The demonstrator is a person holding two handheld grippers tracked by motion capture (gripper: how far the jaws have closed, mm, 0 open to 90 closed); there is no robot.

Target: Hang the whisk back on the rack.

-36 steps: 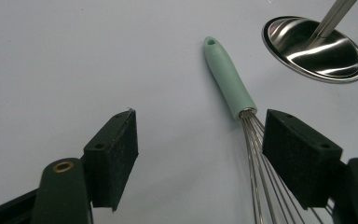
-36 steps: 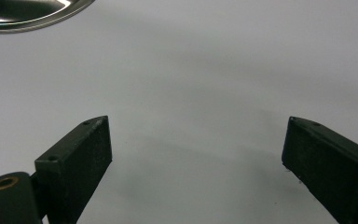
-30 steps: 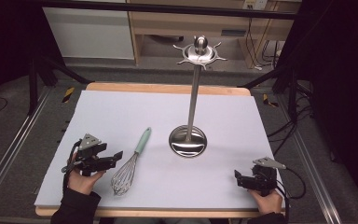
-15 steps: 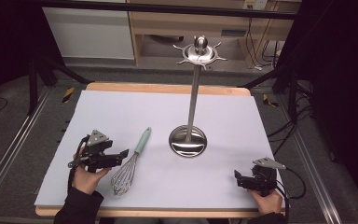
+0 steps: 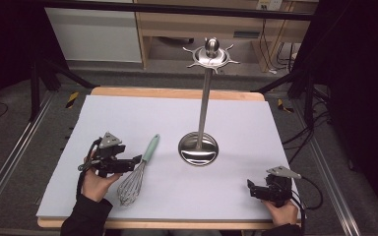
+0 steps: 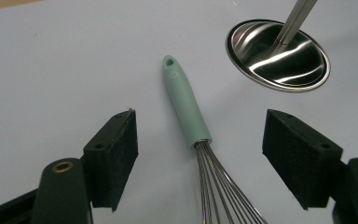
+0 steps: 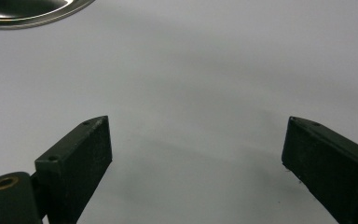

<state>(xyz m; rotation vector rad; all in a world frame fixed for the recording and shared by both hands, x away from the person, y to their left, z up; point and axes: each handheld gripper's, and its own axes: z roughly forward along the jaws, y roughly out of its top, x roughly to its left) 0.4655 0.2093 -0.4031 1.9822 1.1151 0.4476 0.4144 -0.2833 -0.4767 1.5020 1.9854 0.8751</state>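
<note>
Pale grey-white sheeting is seen covering the tabletop (image 5: 128, 118), with a wooden edge visible along its far and near sides. A whisk (image 5: 137, 169) with a mint-green handle and steel wires is laid flat on the left half of the tabletop, its handle angled away toward the far right and its wire head pointed toward the near edge. The left tool (image 5: 137, 159) is held in a hand (image 5: 94, 181) just to the left of the whisk, with its tips close to the spot where the handle meets the wires. In the left gripper view, the whisk (image 6: 193, 135) is framed between the two black jaws, which are spread wide apart and are not touching it; the handle's hanging hole is seen at the far end. The left tool (image 6: 200, 154) is poised low over the surface. A tall steel utensil stand (image 5: 200, 118) is placed near the centre of the tabletop, made up of a round shiny base, a thin upright pole and a crown of hooks with a ball on top. Its base (image 6: 278, 55) is seen just beyond the whisk handle, apart from it. The right tool (image 5: 250, 187) is held by the other hand (image 5: 280, 212) at the near right corner, well apart from the whisk and stand. In the right gripper view, the right tool (image 7: 196, 154) is shown with jaws spread wide over bare sheeting, nothing between them.
</note>
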